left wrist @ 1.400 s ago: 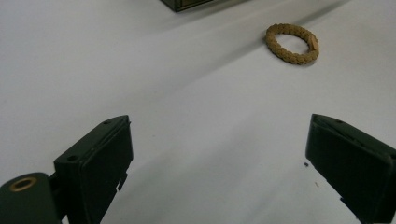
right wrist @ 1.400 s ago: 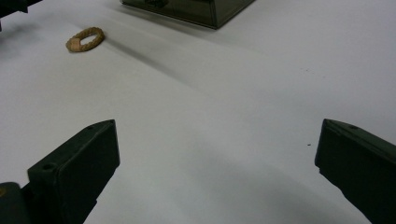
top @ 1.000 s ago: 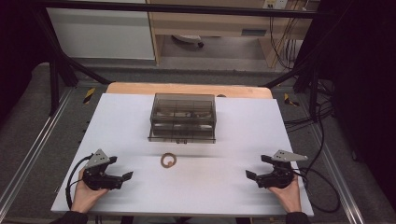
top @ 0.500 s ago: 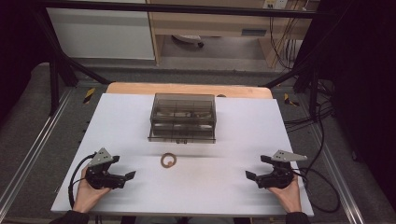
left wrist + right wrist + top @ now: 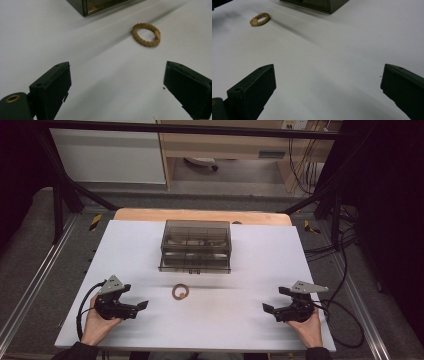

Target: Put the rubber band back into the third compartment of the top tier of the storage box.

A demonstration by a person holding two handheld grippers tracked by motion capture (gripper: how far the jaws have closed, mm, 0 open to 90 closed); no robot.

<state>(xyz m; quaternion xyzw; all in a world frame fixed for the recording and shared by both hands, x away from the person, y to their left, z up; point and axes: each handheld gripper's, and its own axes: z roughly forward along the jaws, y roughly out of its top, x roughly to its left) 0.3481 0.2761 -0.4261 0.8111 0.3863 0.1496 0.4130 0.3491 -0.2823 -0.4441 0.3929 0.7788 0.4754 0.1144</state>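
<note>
while both hands rest low on the table, left tool (image 5: 134, 306) agape facing bracelet (image 5: 180, 292), right tool (image 5: 272, 306) agape

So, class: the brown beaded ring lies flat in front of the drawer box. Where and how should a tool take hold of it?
Grip the beaded ring across its band at one side, one jaw inside the hole and one outside, coming from above. It lies flat on the table, so a sideways approach would probably only push it. The left tool, open, is nearer.

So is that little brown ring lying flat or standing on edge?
Flat. The brown ring lies on the white table, its whole loop visible, apart from the dark box and both open grippers.
</note>
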